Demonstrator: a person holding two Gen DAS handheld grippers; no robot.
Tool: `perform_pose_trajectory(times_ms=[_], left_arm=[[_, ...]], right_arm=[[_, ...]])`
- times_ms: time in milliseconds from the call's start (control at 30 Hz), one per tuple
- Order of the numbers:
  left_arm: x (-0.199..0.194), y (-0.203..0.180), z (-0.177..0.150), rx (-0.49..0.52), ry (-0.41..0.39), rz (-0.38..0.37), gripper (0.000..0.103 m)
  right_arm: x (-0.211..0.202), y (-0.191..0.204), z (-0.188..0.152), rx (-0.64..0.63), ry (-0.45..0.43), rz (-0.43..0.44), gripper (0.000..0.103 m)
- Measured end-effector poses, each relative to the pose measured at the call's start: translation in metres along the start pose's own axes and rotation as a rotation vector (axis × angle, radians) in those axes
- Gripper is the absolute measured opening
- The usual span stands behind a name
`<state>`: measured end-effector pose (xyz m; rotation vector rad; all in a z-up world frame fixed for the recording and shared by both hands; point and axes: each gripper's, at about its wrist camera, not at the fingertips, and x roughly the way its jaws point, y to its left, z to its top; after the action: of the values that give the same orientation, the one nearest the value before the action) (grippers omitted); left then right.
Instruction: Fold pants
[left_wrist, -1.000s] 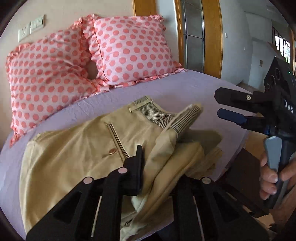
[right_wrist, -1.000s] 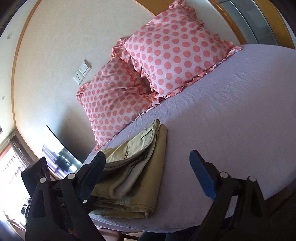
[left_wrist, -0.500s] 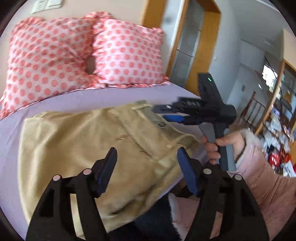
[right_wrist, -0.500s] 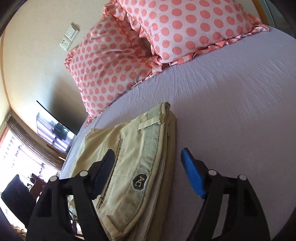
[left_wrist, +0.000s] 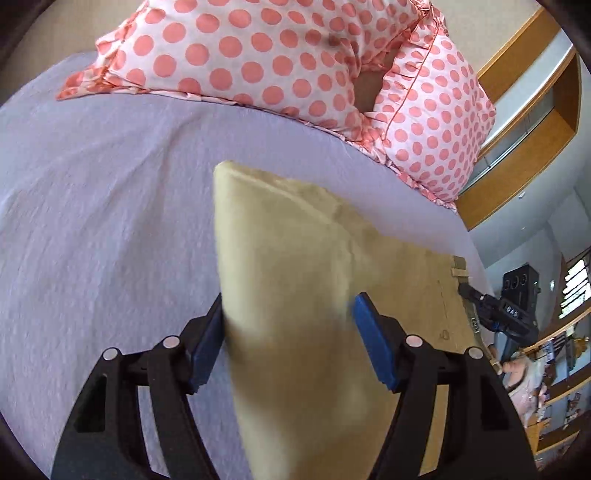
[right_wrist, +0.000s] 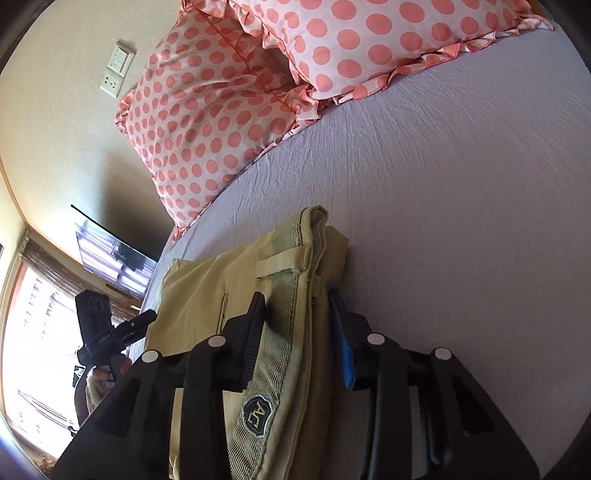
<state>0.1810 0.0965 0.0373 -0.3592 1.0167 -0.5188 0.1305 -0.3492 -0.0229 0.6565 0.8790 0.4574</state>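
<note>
Pants (right_wrist: 207, 306), khaki woven cotton, lie folded into a flat multi-layer stack on the lilac bed sheet (left_wrist: 92, 221), near the bed's edge. All positions below are relative to the pants.

Left side: left tool (left_wrist: 288, 341), fingers spread, blue pads either side of the folded end, which sits between them; whether the pads touch the cloth can't be told, that area is motion-blurred. Plain cloth there, rounded fold edge, no print.

Beyond the pants toward the headboard: two ruffled white pillows (right_wrist: 221, 110) with coral polka dots, well apart from them.

Right side: ribbed striped waistband (right_wrist: 284, 332) with a belt loop (right_wrist: 282, 266) across it and a dark shield-shaped patch (right_wrist: 257, 411) reading "AC". Right tool (right_wrist: 295, 330) straddles the waistband edge, fingers narrowed onto the layers, black finger on top, blue pad at the outer side. Housing reads "DAS".
</note>
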Motion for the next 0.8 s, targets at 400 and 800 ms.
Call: perform_pose_trajectory(times_ms=[400,800], left_arm=[[-0.003,-0.028,0.059,0.073,-0.072,0.01,0.004],[0.088,-0.016,0.131,0.143,-0.102,0.44,0.032]], right_arm=[[-0.001,0.035,0.048,-0.087,-0.068,0.182,0.01],[0.084,-0.015,0.127,0.071,-0.06,-0.074,0.018]])
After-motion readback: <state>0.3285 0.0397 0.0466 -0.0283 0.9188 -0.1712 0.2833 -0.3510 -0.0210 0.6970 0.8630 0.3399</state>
